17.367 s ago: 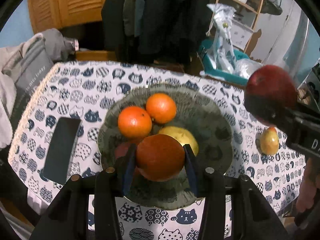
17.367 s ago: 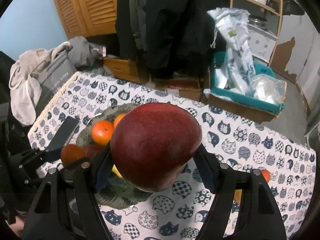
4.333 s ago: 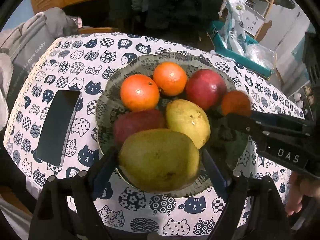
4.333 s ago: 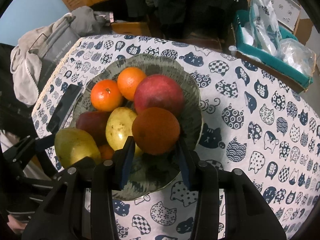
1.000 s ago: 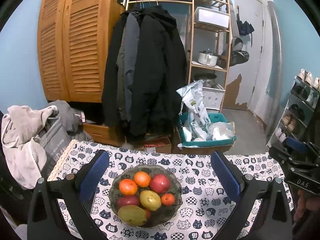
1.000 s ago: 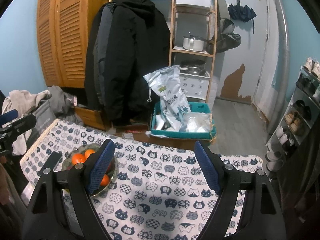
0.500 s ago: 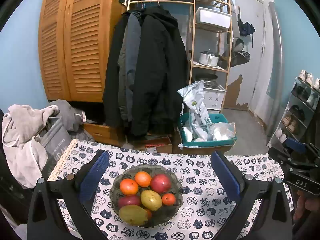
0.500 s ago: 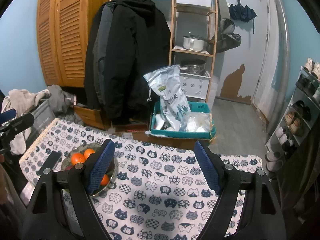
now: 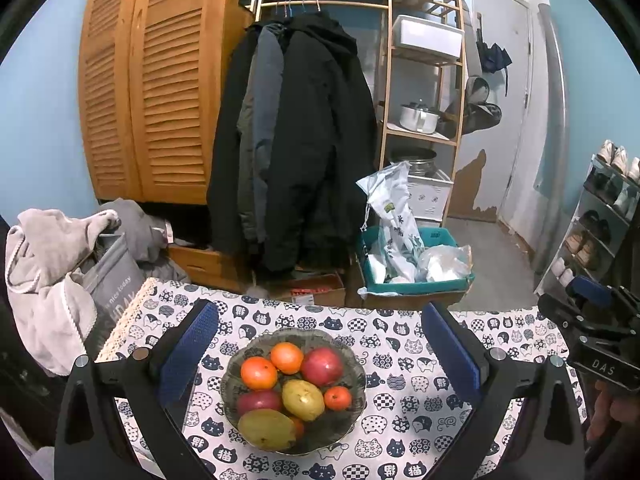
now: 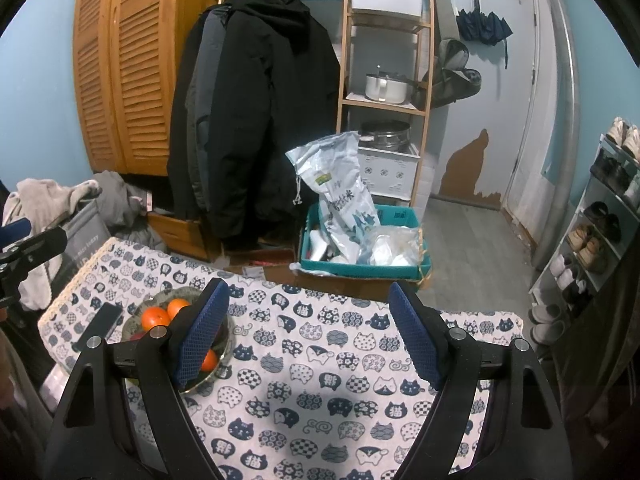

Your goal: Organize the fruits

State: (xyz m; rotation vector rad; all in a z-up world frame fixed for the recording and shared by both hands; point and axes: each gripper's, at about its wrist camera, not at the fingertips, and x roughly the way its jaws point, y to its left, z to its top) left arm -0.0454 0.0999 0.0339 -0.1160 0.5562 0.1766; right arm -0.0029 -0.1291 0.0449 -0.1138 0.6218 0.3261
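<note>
A grey-green glass bowl [image 9: 354, 360] on the cat-print tablecloth holds several fruits: two oranges [image 9: 259, 373], a red apple [image 9: 322, 365], a yellow pear [image 9: 303, 399], a green mango [image 9: 267, 429], a dark red fruit [image 9: 259, 401] and a small tangerine [image 9: 337, 397]. My left gripper [image 9: 318, 352] hangs open well above the bowl, nothing between its blue pads. In the right wrist view the bowl [image 10: 226, 340] lies at the lower left, partly behind a finger. My right gripper [image 10: 308, 332] is open and empty over the bare cloth.
A dark phone [image 10: 102, 322] lies on the cloth left of the bowl. Past the table's far edge stand a teal bin of plastic bags [image 9: 412, 264], hanging coats [image 9: 296, 152], a wooden shelf with pots [image 9: 420, 116], and clothes [image 9: 52, 264] piled at left. A shoe rack [image 10: 600, 232] stands at right.
Nothing has visibly changed over the last second. Both grippers hang still and open above the table, and the fruit lies as before.
</note>
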